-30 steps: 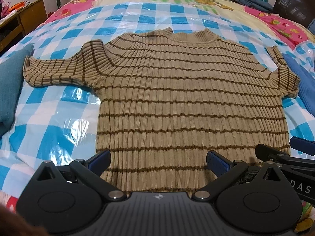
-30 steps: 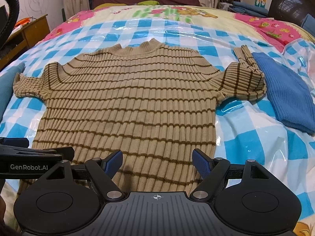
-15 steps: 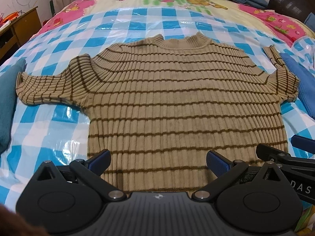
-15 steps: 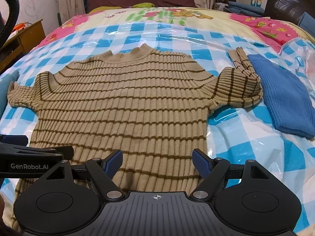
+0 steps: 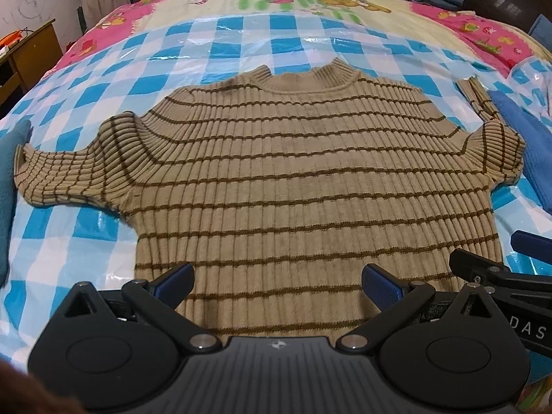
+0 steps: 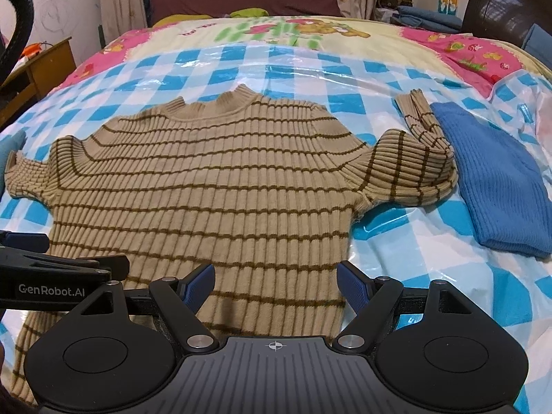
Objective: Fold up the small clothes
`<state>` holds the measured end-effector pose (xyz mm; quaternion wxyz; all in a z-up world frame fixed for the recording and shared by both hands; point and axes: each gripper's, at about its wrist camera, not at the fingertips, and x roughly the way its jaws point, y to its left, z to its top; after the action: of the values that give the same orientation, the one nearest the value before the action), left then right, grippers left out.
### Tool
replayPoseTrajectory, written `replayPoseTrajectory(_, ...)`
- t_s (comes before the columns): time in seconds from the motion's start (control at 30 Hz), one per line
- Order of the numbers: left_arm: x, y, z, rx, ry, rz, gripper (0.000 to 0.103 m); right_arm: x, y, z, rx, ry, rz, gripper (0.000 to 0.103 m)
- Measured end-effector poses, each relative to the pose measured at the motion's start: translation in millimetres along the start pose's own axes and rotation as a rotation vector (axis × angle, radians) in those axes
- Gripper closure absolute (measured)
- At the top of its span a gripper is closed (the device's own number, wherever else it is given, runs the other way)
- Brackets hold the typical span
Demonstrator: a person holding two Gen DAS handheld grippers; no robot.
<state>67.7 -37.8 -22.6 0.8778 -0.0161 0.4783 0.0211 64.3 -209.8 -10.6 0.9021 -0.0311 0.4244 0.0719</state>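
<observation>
A tan ribbed sweater with brown stripes (image 5: 293, 179) lies flat, face up, on the bed, collar away from me; it also shows in the right wrist view (image 6: 207, 193). Its left sleeve (image 5: 58, 176) lies spread out; its right sleeve (image 6: 414, 169) is bent back on itself. My left gripper (image 5: 277, 281) is open and empty above the hem's left half. My right gripper (image 6: 276, 283) is open and empty above the hem's right corner. Each gripper shows at the edge of the other's view.
A blue-and-white checked plastic sheet (image 5: 241, 45) covers the bed. A folded blue knit (image 6: 493, 179) lies right of the sweater, touching the bent sleeve. A teal cloth (image 5: 7, 186) lies at the left. A wooden desk (image 6: 38, 65) stands left of the bed.
Both grippers have drawn back toward the near edge and risen a little, so the sweater looks smaller and farther. Both stay open. The sweater has not moved.
</observation>
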Motion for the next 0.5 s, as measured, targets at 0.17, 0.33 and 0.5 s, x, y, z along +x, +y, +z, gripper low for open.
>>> replayPoseTrajectory(0.17,8,-6,5,0.012,0.015,-0.002,0.0,7,-7,4,0.006,0.004,-0.002,0.024)
replayPoseTrajectory(0.33,16,-8,14,0.003,0.022,-0.006,0.0,13,-20,14,0.018,-0.006,-0.02,0.024)
replayPoseTrajectory(0.5,23,-14,24,0.01,0.024,-0.013,0.0,21,-34,23,0.015,-0.012,-0.05,0.024)
